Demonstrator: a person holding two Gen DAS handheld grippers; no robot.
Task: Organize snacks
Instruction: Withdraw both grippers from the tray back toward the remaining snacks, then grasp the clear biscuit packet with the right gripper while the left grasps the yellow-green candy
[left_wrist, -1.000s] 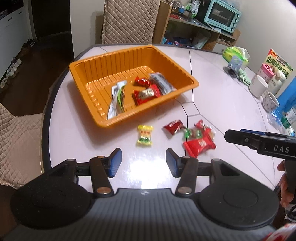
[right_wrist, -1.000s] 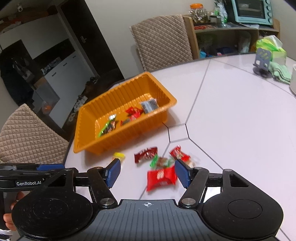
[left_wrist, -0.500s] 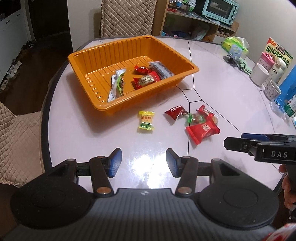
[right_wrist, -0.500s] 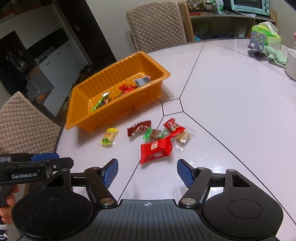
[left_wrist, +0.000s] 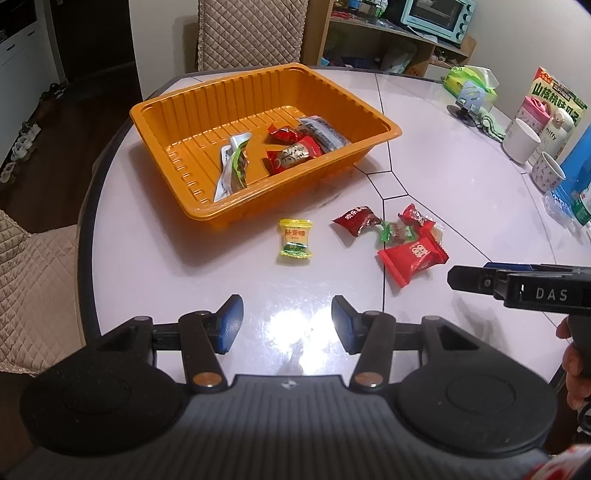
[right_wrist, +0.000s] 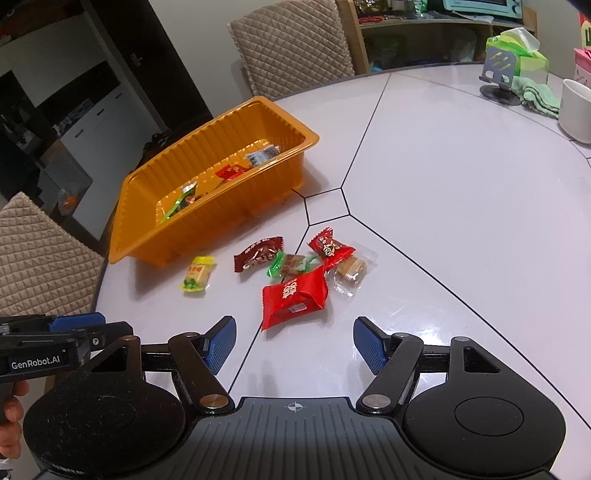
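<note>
Hovering wide apart, empty — left gripper (left_wrist: 287, 325), right gripper (right_wrist: 291, 345) — above table (right_wrist: 443, 206).

Snacks (left_wrist: 391, 236) beside tray (left_wrist: 177, 122) (on table (left_wrist: 443, 155))

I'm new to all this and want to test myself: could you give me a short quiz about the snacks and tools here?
1. True or false: the yellow candy lies inside the orange tray.
2. Which snack lies nearest the right gripper? A) big red packet B) yellow candy C) dark red candy
3. Fill in: both grippers, including the left gripper, are ____ and hold nothing.

Key: 1 false; 2 A; 3 open.
</note>
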